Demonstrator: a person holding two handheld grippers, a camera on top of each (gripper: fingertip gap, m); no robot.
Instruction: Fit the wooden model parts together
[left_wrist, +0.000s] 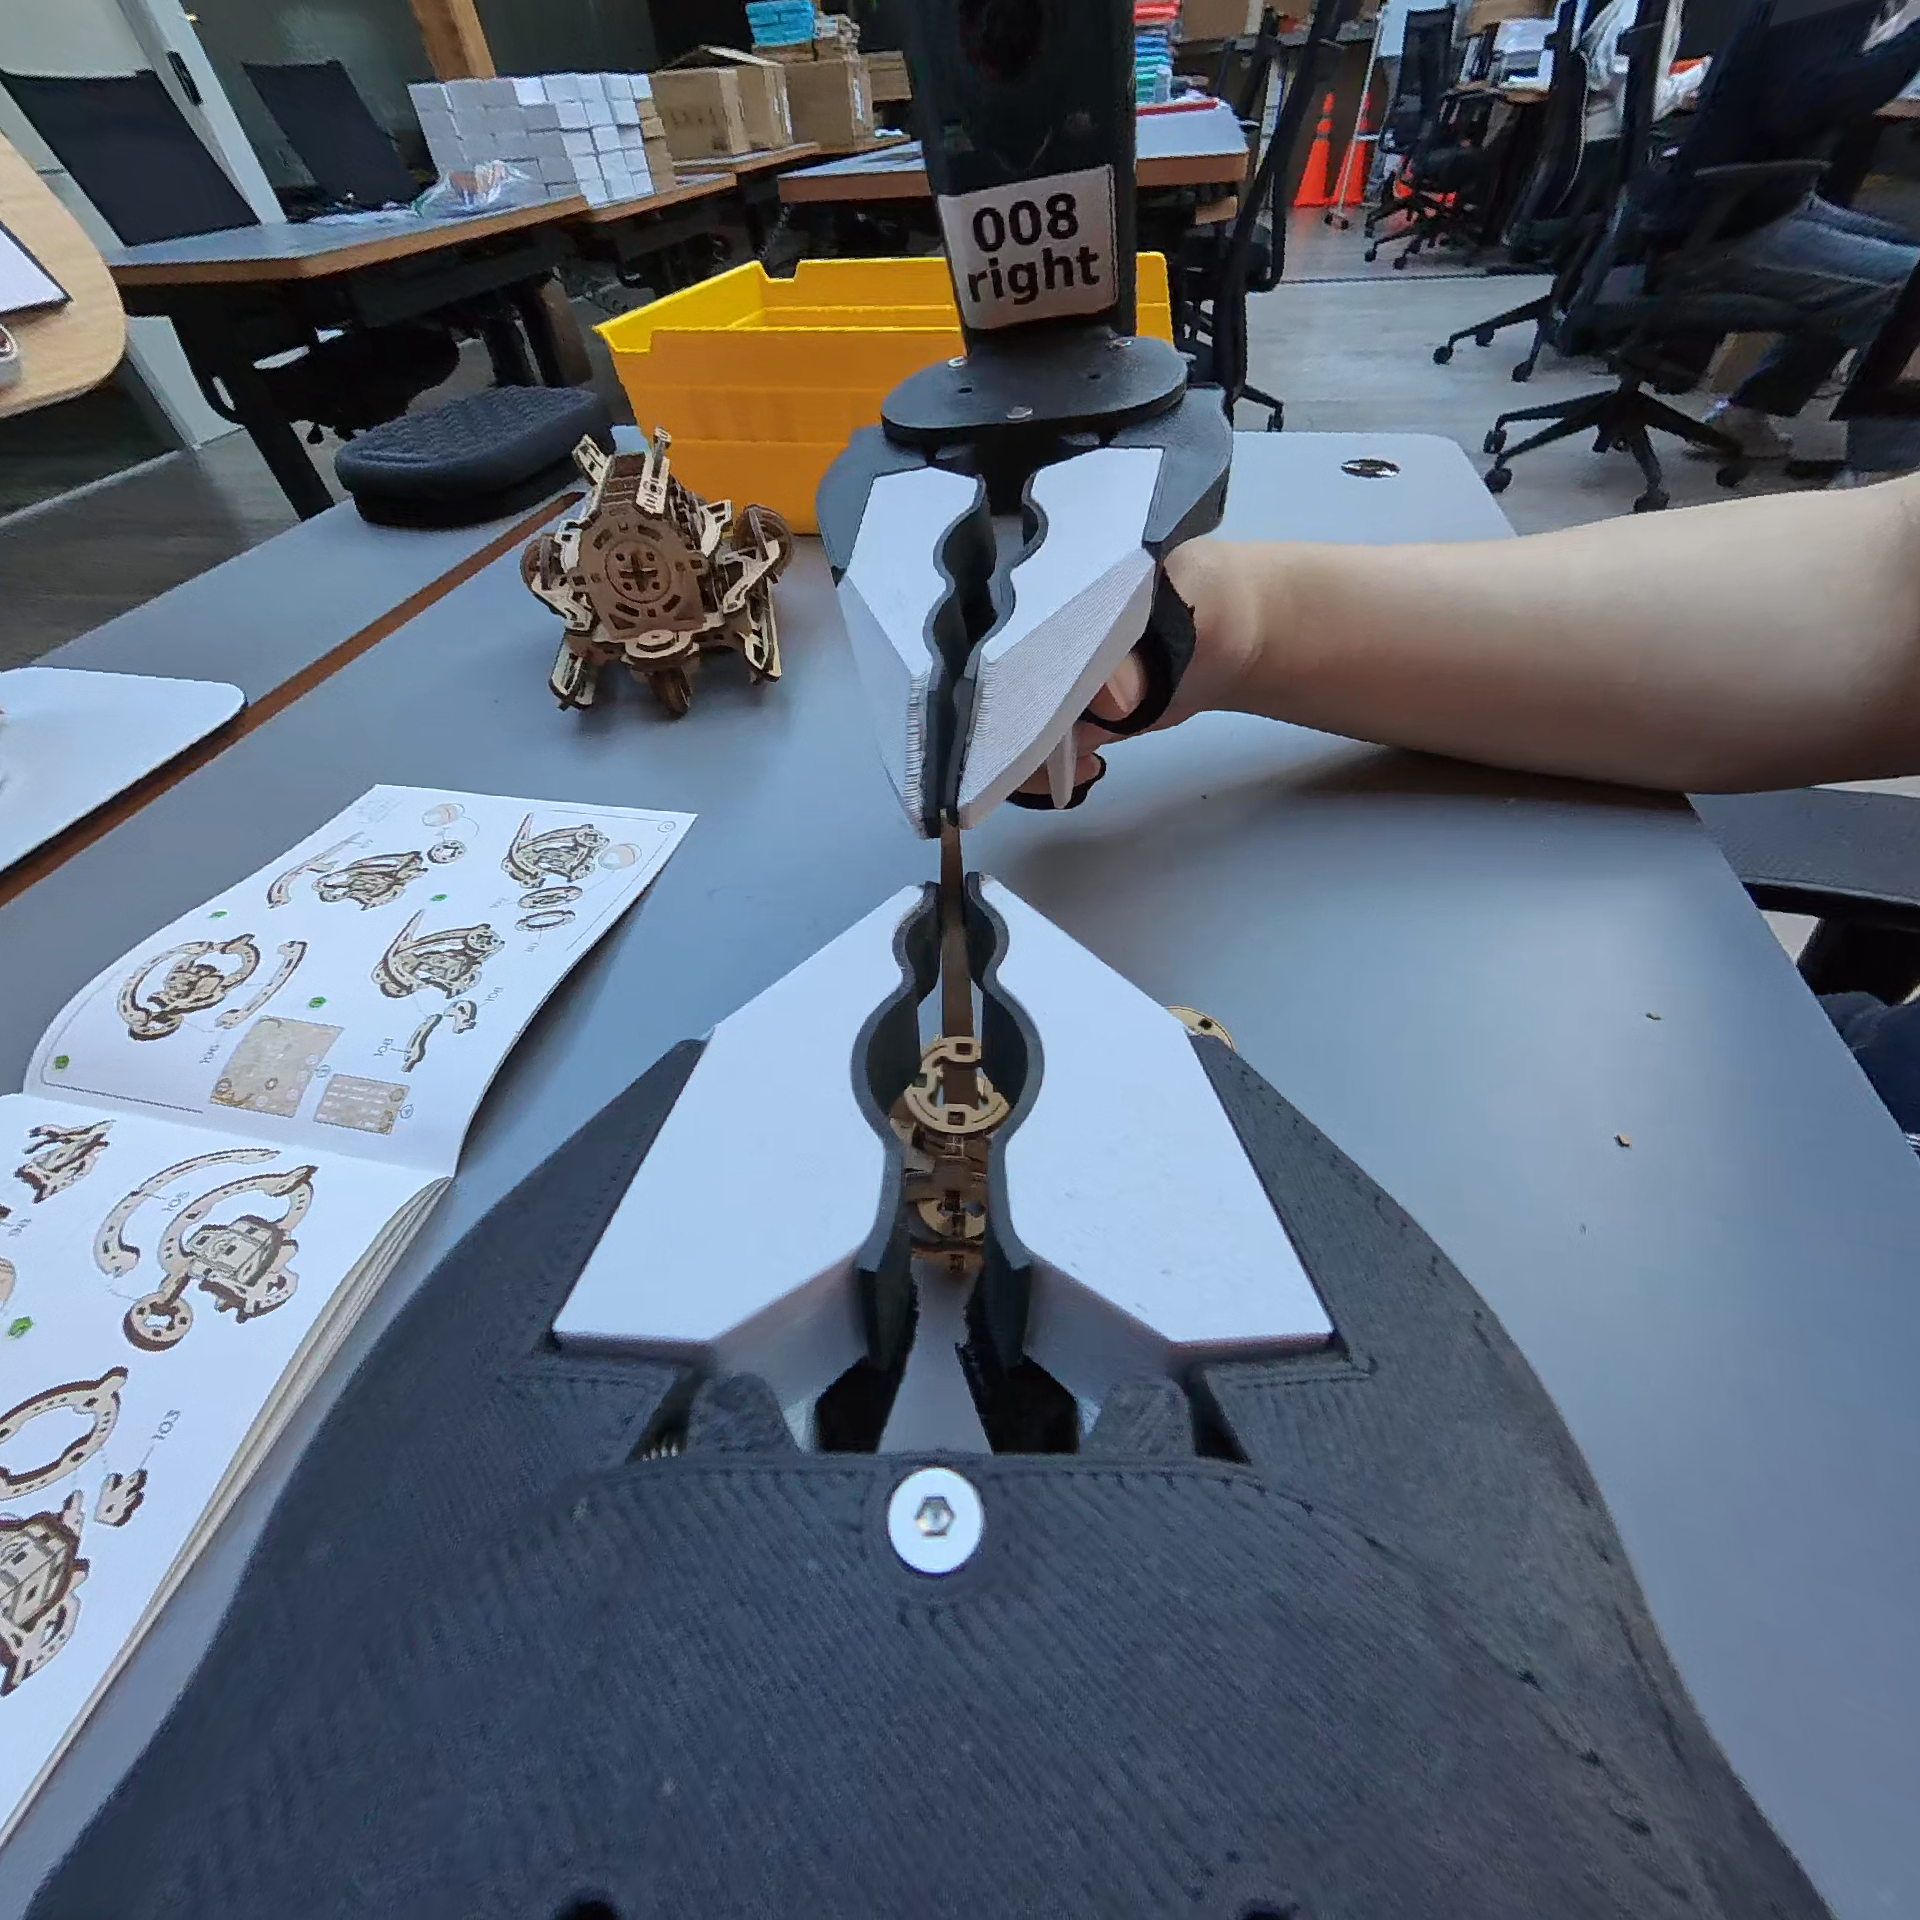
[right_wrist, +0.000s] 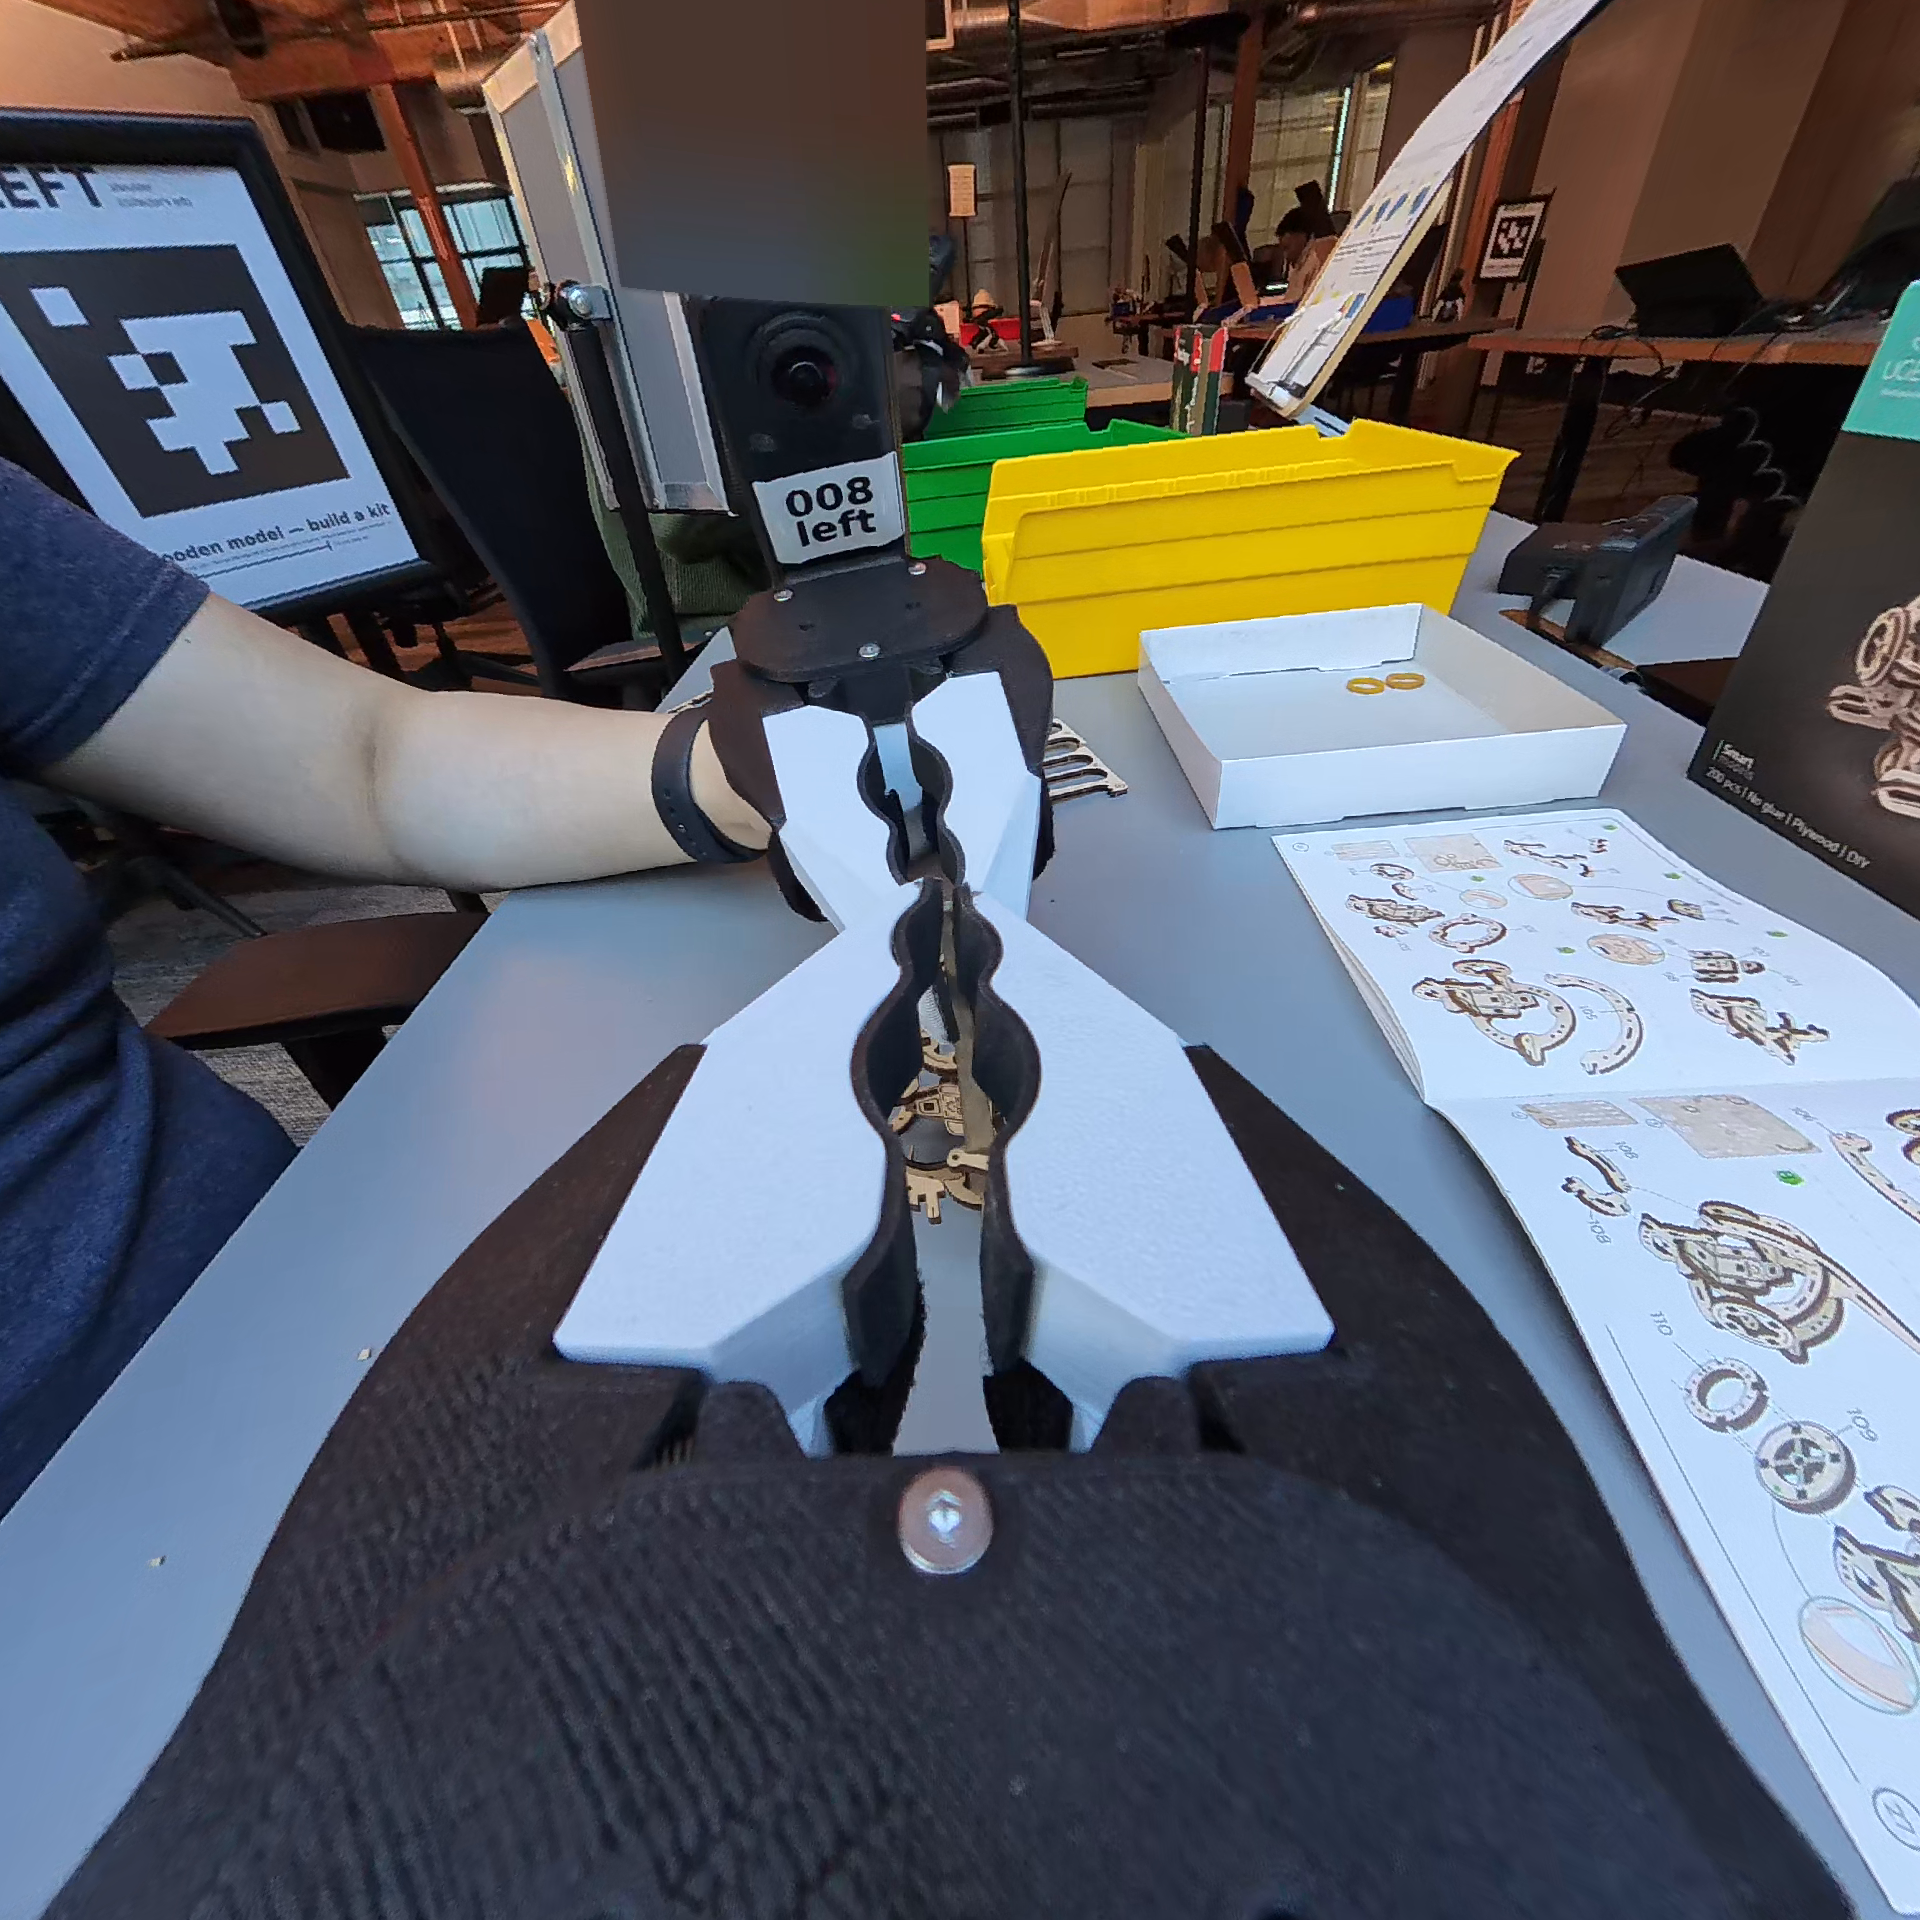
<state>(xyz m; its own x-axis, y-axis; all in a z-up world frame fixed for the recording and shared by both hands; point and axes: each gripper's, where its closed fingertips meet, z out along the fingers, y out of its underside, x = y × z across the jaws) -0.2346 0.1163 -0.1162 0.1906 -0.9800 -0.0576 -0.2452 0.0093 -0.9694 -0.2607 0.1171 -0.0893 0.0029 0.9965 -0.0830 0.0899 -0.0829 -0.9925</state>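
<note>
Left wrist view: the left gripper (left_wrist: 948, 899) is clamped on a thin flat wooden strip (left_wrist: 952, 940), edge-on, with round laser-cut wheel parts (left_wrist: 950, 1132) stacked below it between the fingers, while the right gripper (left_wrist: 943, 821) pinches the strip's far end over the grey table (left_wrist: 1351, 987), near a finished wooden model (left_wrist: 655, 577). Right wrist view: the right gripper (right_wrist: 943, 902) is closed on that strip (right_wrist: 961, 1023), tan plywood with dark burnt edges, tip to tip with the left gripper (right_wrist: 940, 868), beside the instruction booklet (right_wrist: 1621, 1039).

The left gripper (left_wrist: 948, 894) and the right gripper (left_wrist: 940, 821) meet tip to tip, the right one reaching in from 12 o'clock. Both have their fingers (left_wrist: 1081, 1049) pressed nearly together (only a thin slit between them). Bare forearms (left_wrist: 1558, 665) rest low, extending toward 3 o'clock.
</note>
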